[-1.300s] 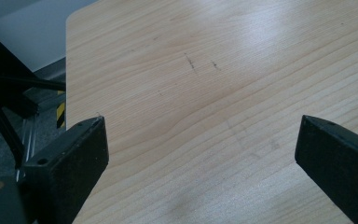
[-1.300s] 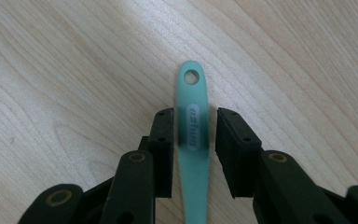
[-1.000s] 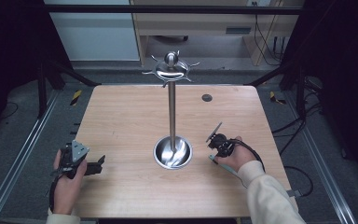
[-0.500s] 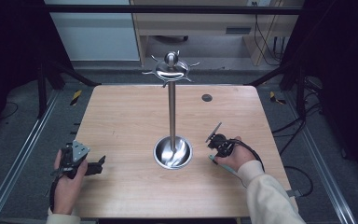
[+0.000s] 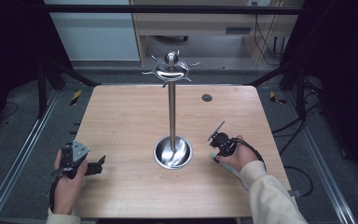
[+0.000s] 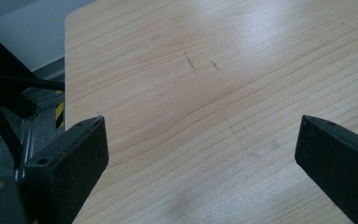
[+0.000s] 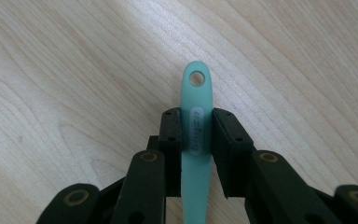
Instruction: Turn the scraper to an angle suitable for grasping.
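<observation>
Gripping teal handle [image 7: 196, 140], right claw [image 7: 196, 122] closing on it; embossed oval logo unreadable. Left claw [image 6: 200, 154] wide, empty.

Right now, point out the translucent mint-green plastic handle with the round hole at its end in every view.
High view: the mint-green plastic handle peeks out at the right gripper, right of the steel stand's bowl-shaped base.
Left gripper view: not in it; open jaws over bare wood.
Right gripper view: centre, the handle is clamped between the jaws, hole end forward.
Shared landmark: the light wooden tabletop.

teal handle [image 7: 196, 140] lower end cut off, embossed lettering unreadable
</observation>
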